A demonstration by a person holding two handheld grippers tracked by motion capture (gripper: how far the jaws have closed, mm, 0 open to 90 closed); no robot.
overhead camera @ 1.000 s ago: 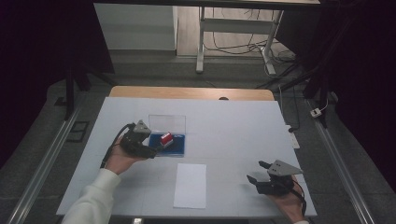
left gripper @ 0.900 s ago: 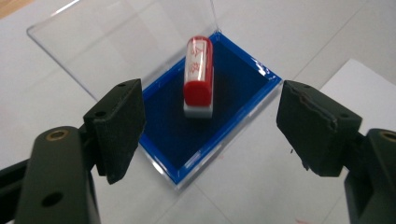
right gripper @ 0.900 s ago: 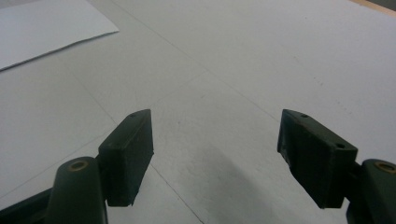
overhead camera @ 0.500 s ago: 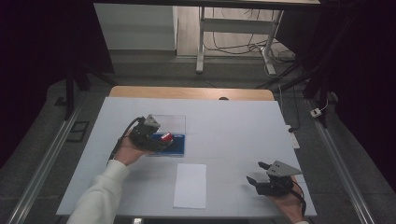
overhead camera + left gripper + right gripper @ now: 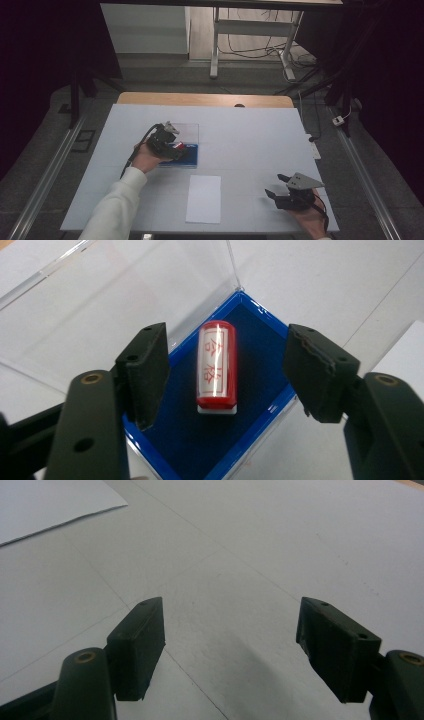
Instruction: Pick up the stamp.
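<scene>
Now the left gripper point(image 5: 225, 360) hangs over the blue case point(image 5: 260, 405), jaws spread wide with the red stamp point(image 5: 216, 365) between them, neither pad touching it. Stamp lies on its side on the dark blue lining, centre of the left gripper view; in the high view it sits left of centre point(image 5: 180, 146).

Right gripper point(image 5: 230, 640) is released too, holding nothing, low over bare table point(image 5: 280, 540) at the lower right of the high view point(image 5: 279, 190).

Risks, as judged:
- Stamp is round and glossy; an off-centre squeeze could roll it or squirt it out.
- Right pad point(image 5: 317, 367) sits close over the case's blue rim; descending as is, it may catch the rim and drag or tip the light case.
- Clear lid point(image 5: 115, 295) stands open at upper left, just behind the left pad point(image 5: 147, 370); a bump could swing it.

Nearby: white paper sheet point(image 5: 204, 198) lower centre of the high view, well apart from the case, not obstructing.
</scene>
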